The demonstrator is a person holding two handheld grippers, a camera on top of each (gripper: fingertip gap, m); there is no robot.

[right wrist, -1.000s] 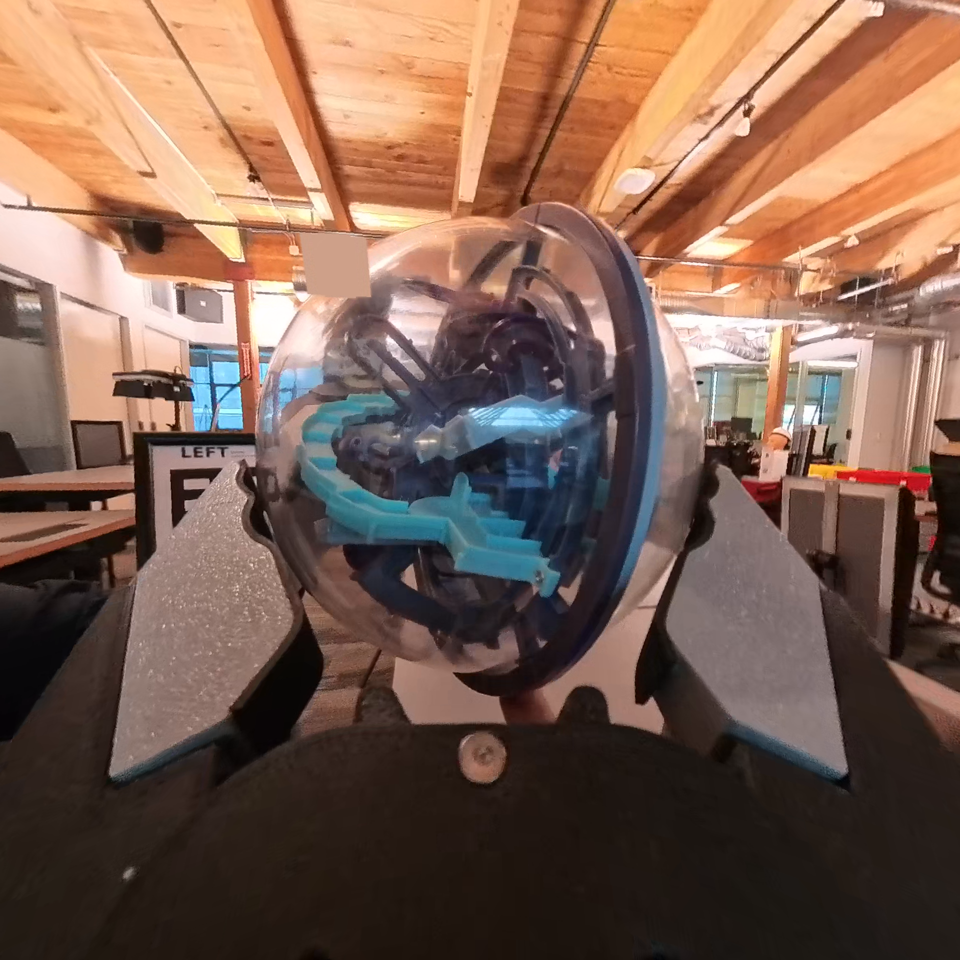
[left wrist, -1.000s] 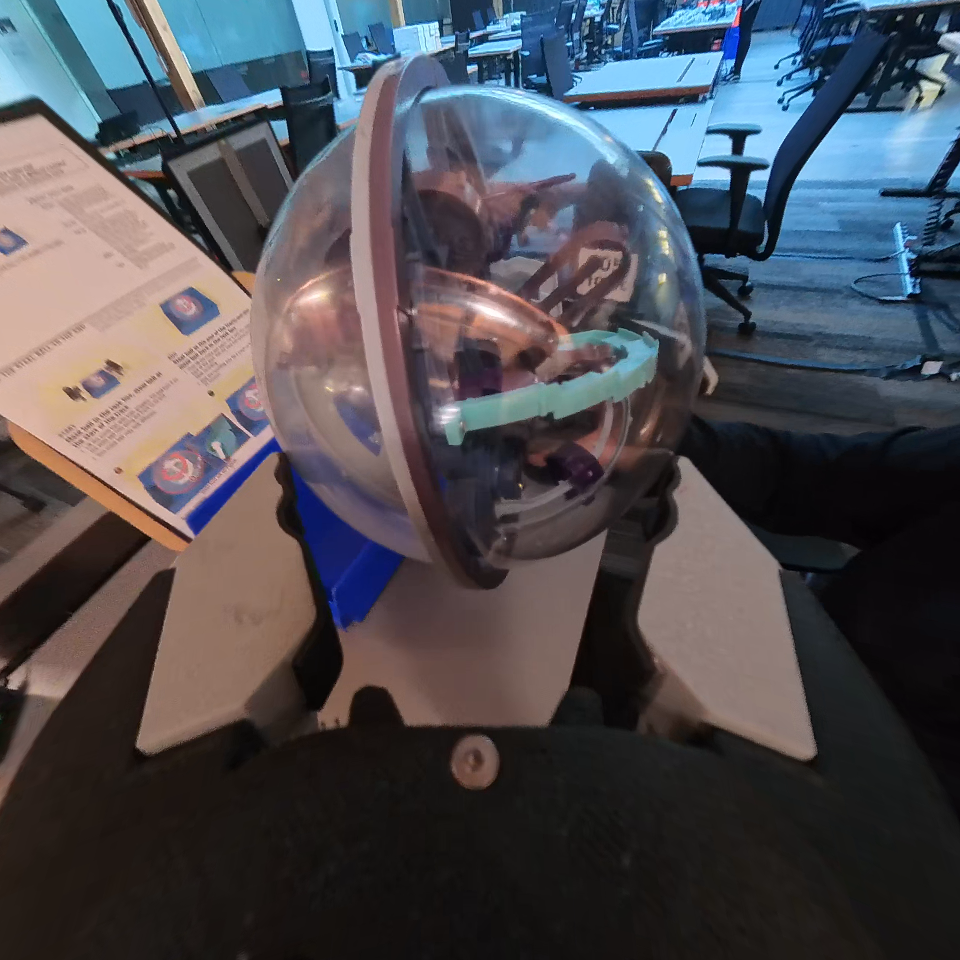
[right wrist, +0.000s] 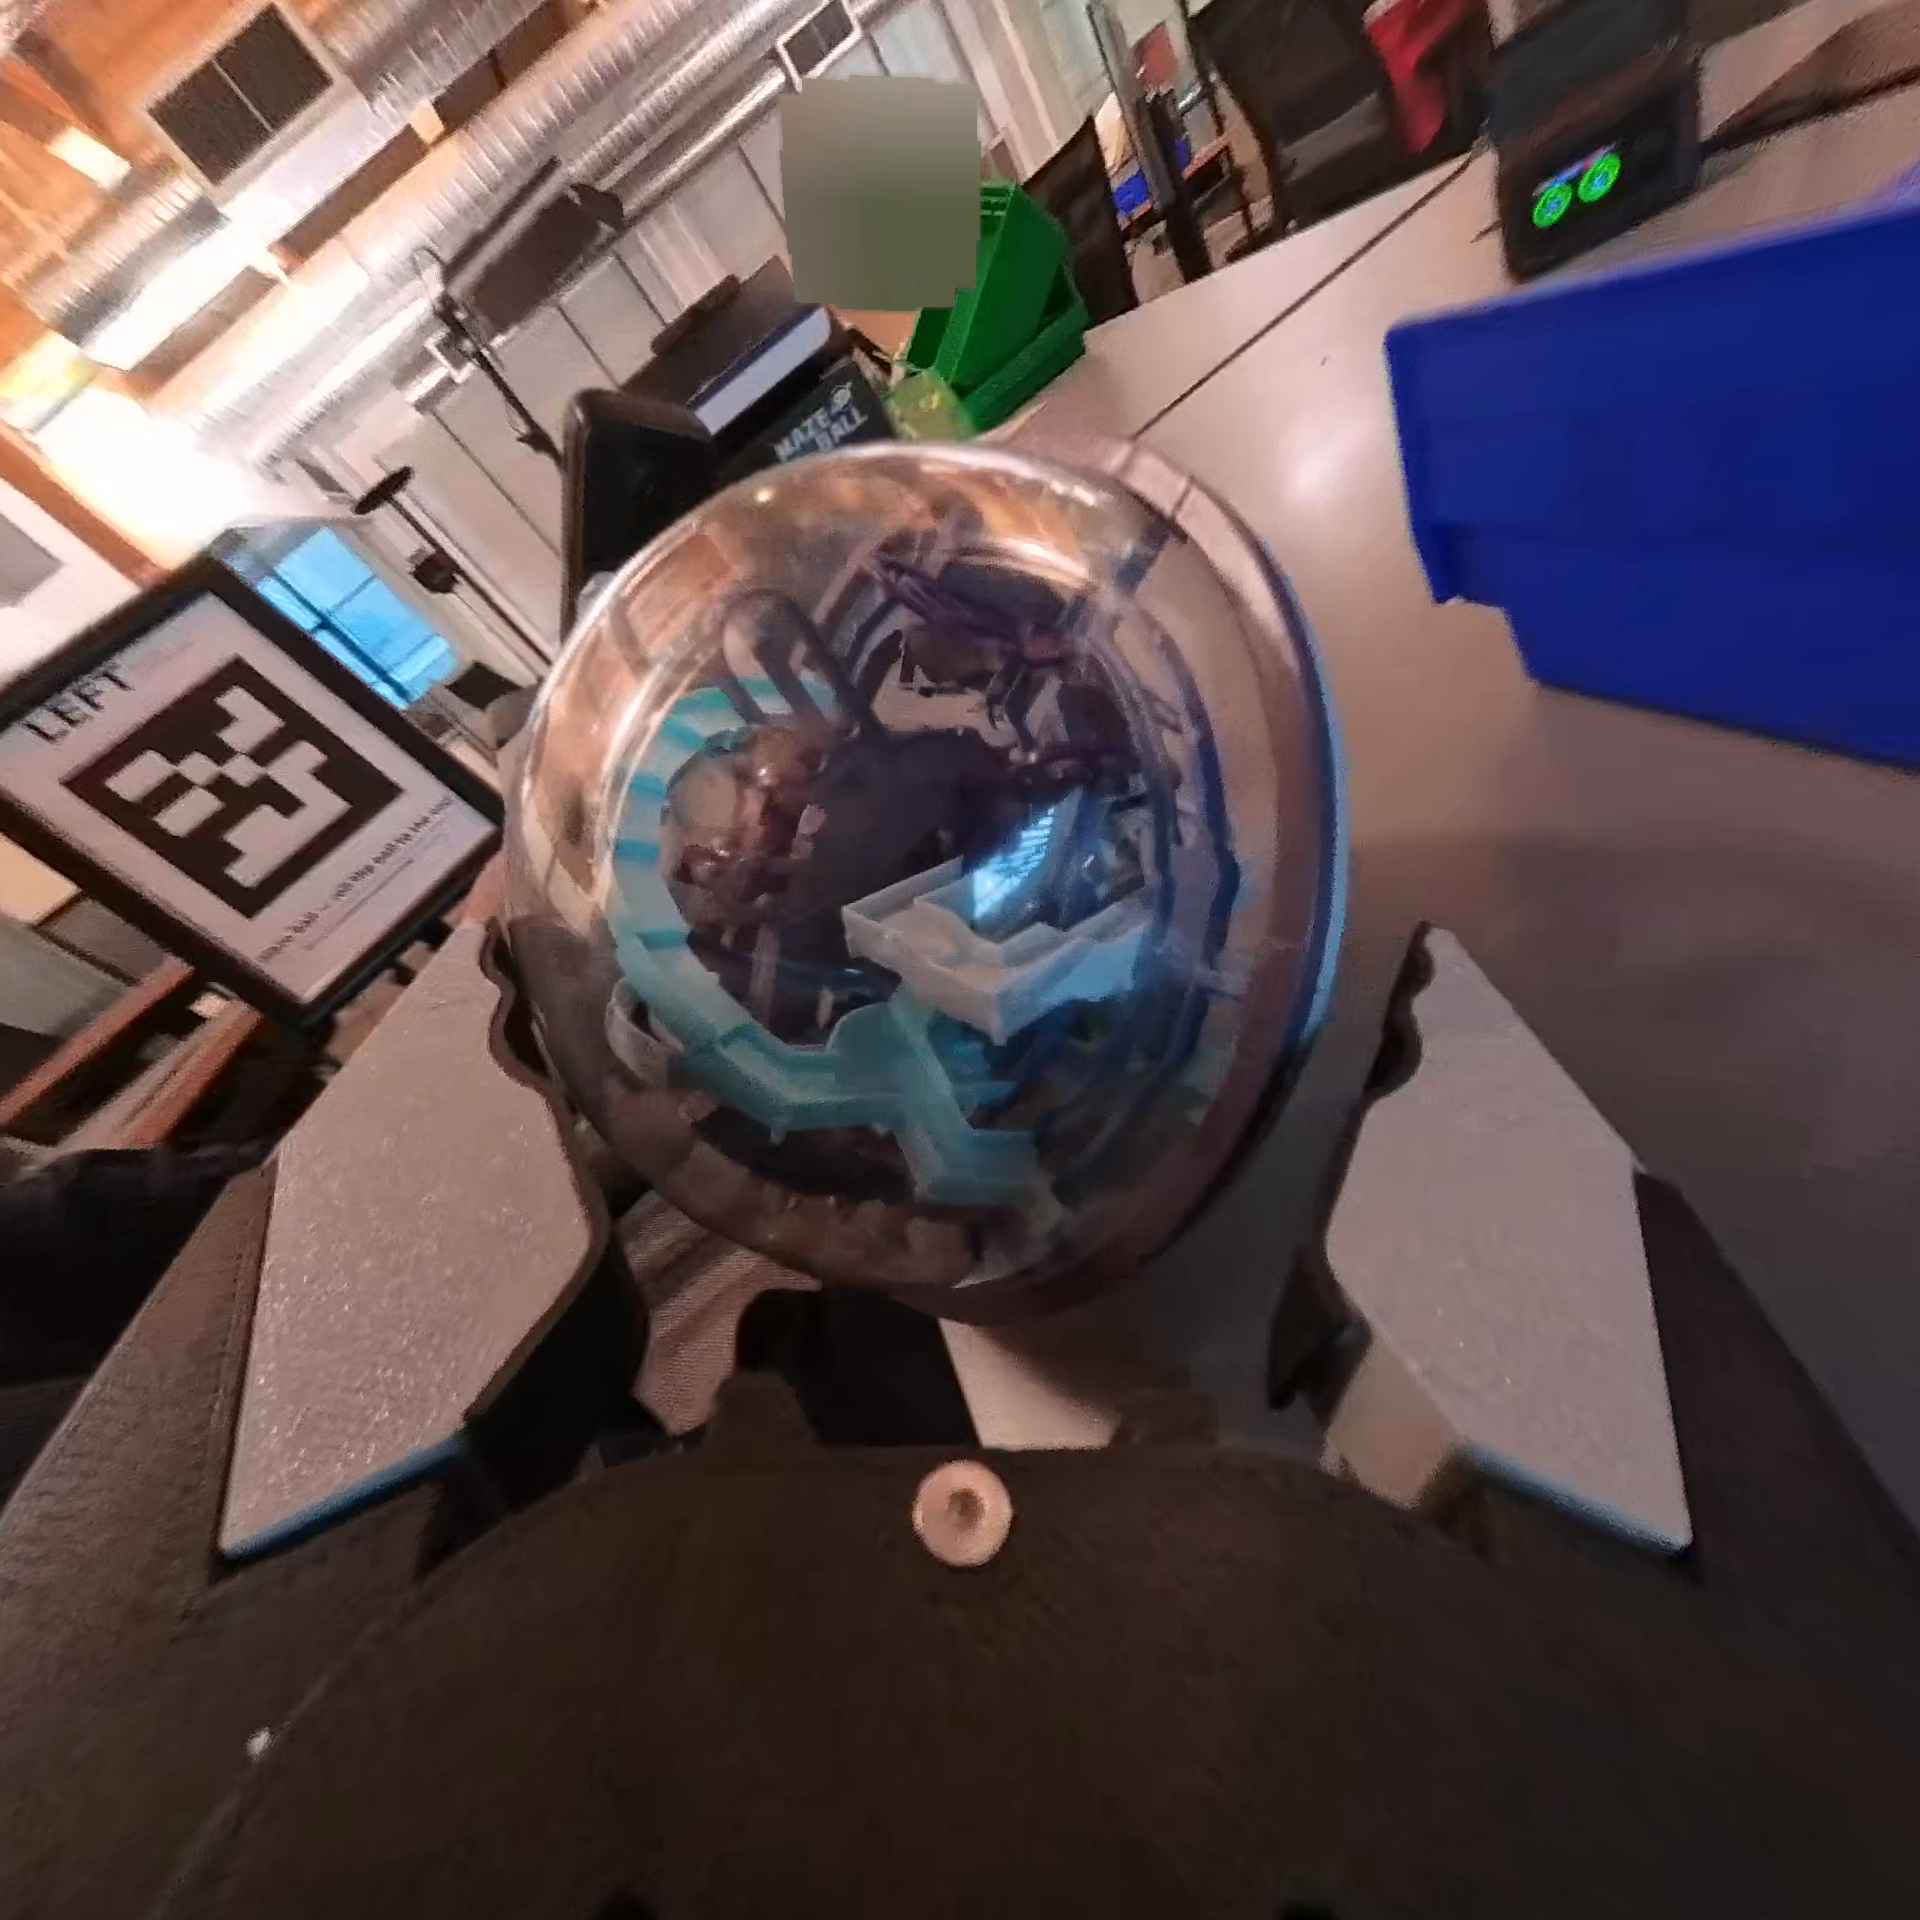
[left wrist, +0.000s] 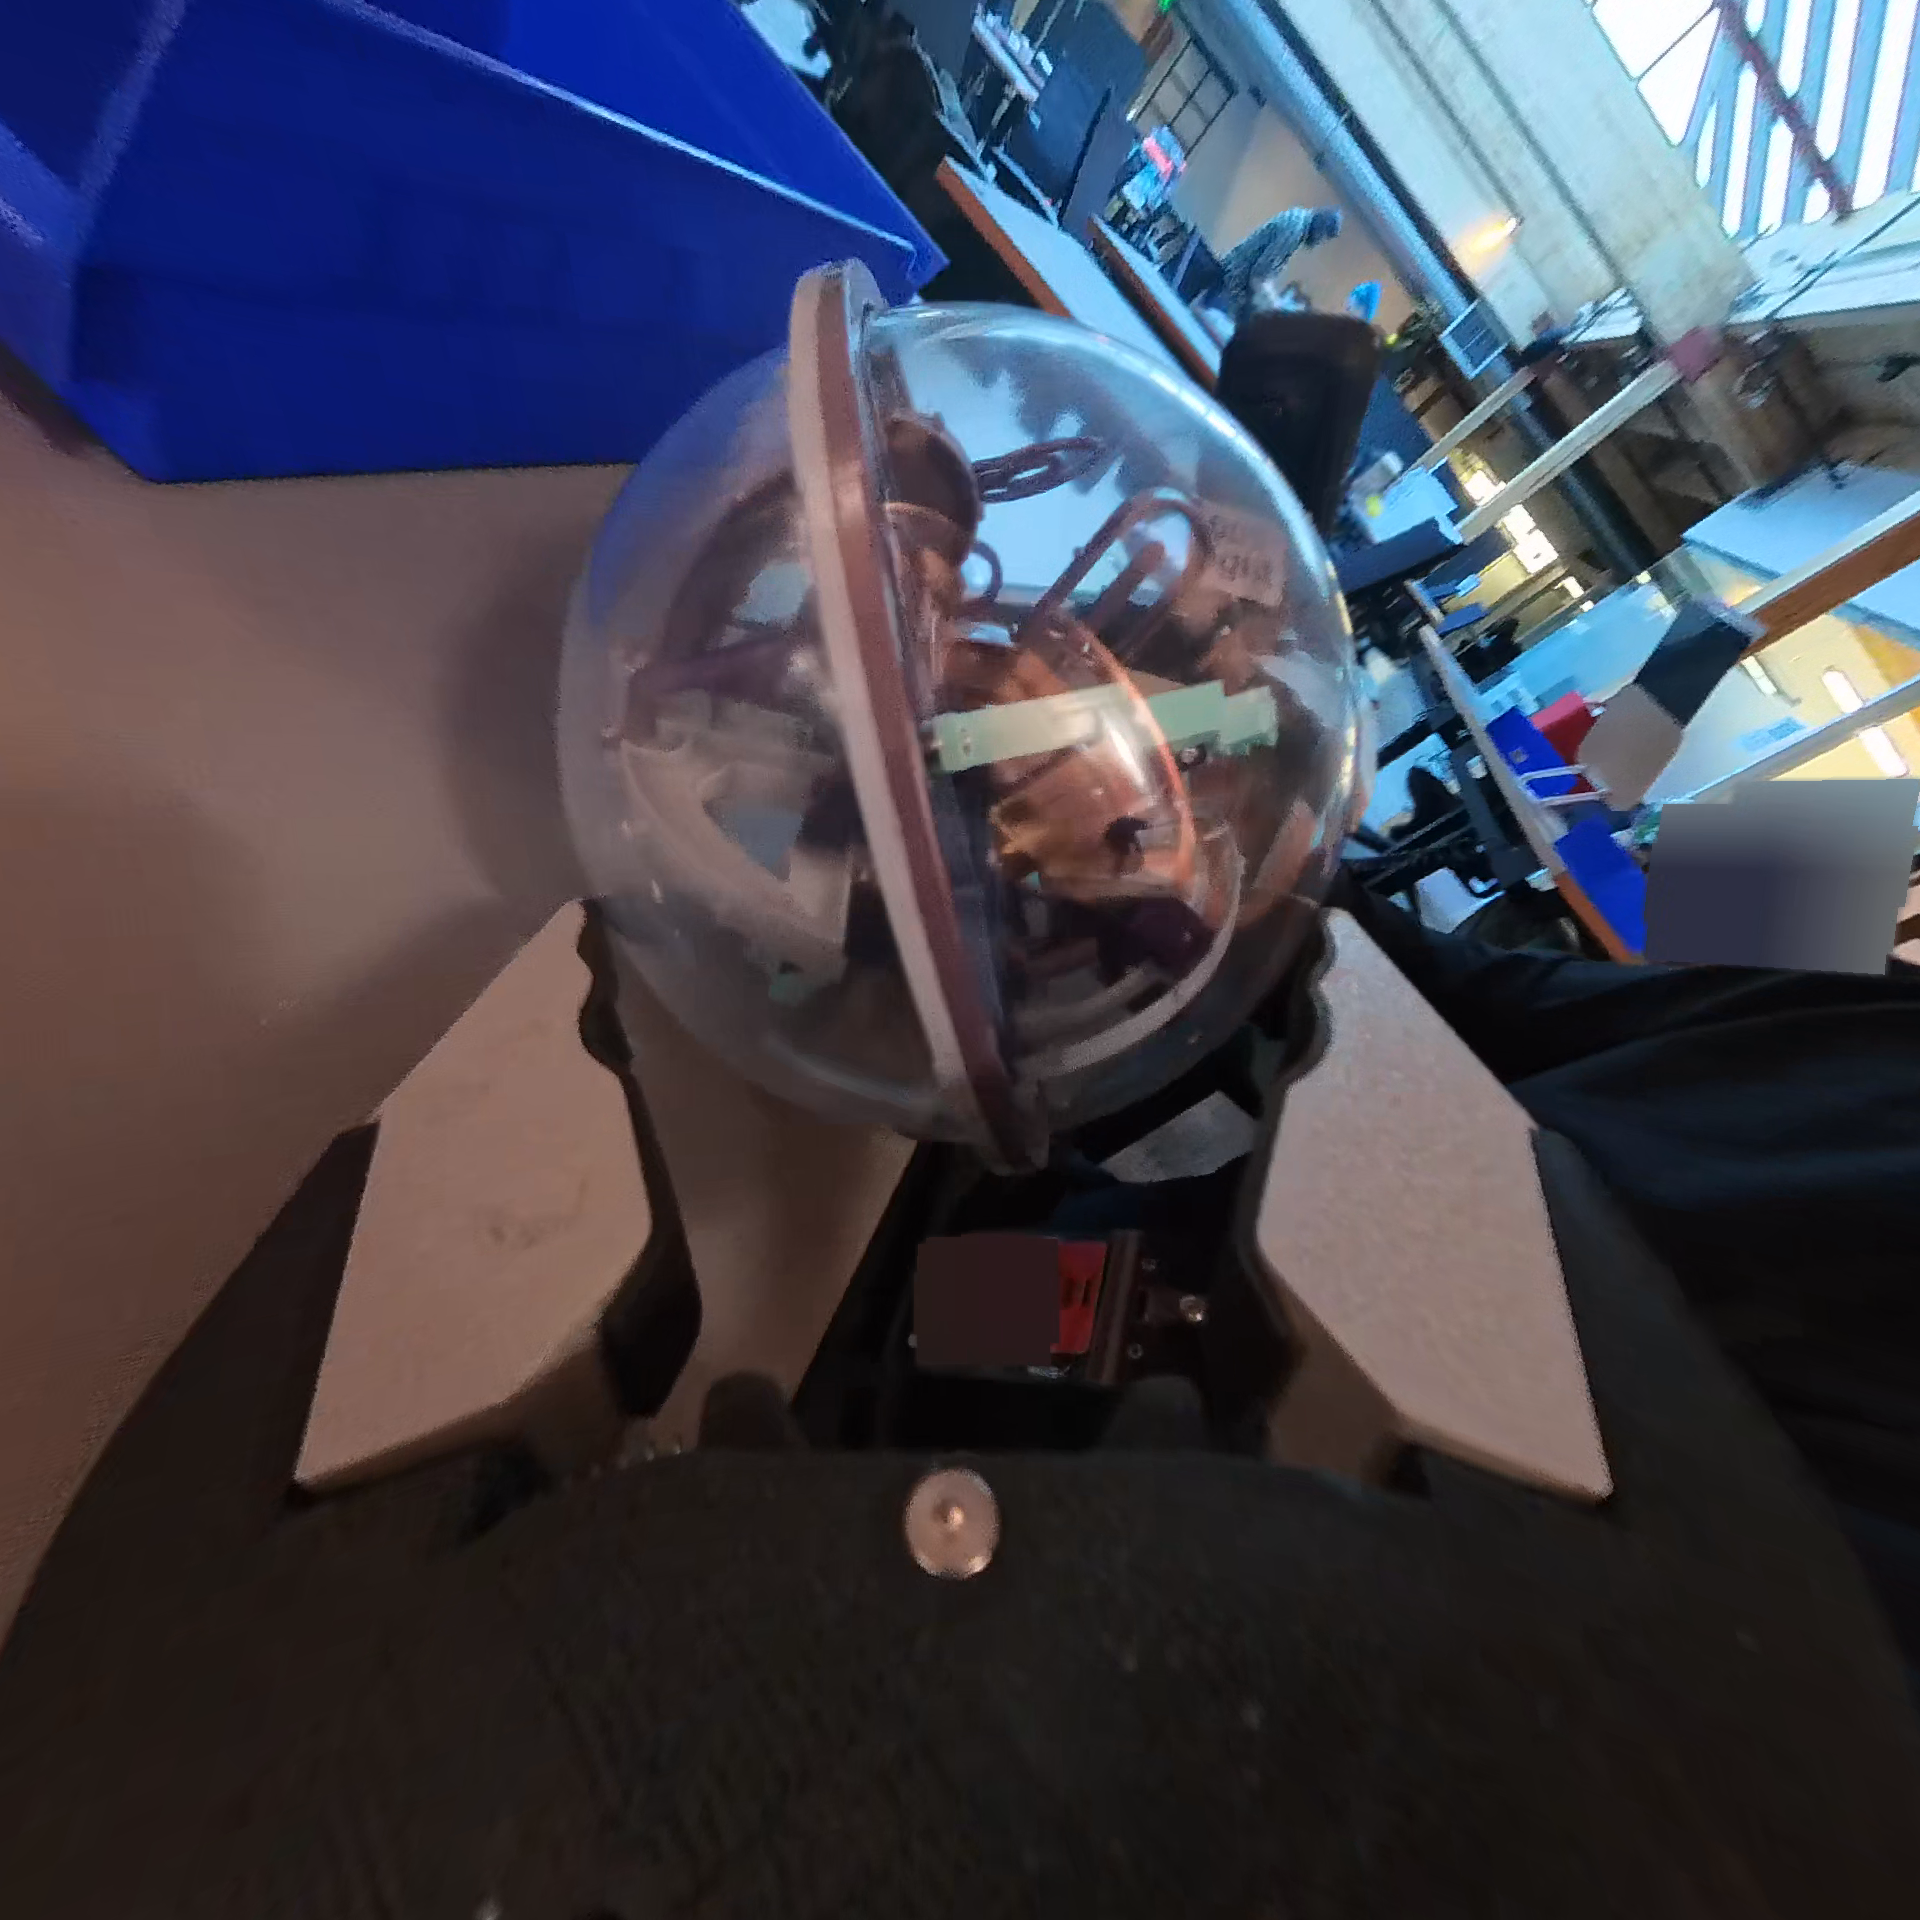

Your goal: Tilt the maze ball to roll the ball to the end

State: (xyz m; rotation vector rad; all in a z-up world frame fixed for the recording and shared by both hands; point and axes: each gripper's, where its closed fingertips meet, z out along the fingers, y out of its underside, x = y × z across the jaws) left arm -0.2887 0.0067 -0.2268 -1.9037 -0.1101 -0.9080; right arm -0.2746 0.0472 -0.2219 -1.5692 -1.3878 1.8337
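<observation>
The clear maze ball (left wrist: 966, 717) with teal tracks inside sits up in the air, squeezed between the left gripper (left wrist: 951, 956) and the right gripper (right wrist: 951, 987) — both spread wide around it — above the table (right wrist: 1558, 935), near a blue bin (right wrist: 1683, 520).

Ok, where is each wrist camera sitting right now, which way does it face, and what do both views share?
Left wrist view: behind the left gripper, looking along its fingers at the maze ball, blue bin beyond; a dark sleeve shows.
Right wrist view: behind the right gripper, facing the ball from the opposite side, framed marker sign beyond.
Shared: the ball, the bin, the table.
</observation>
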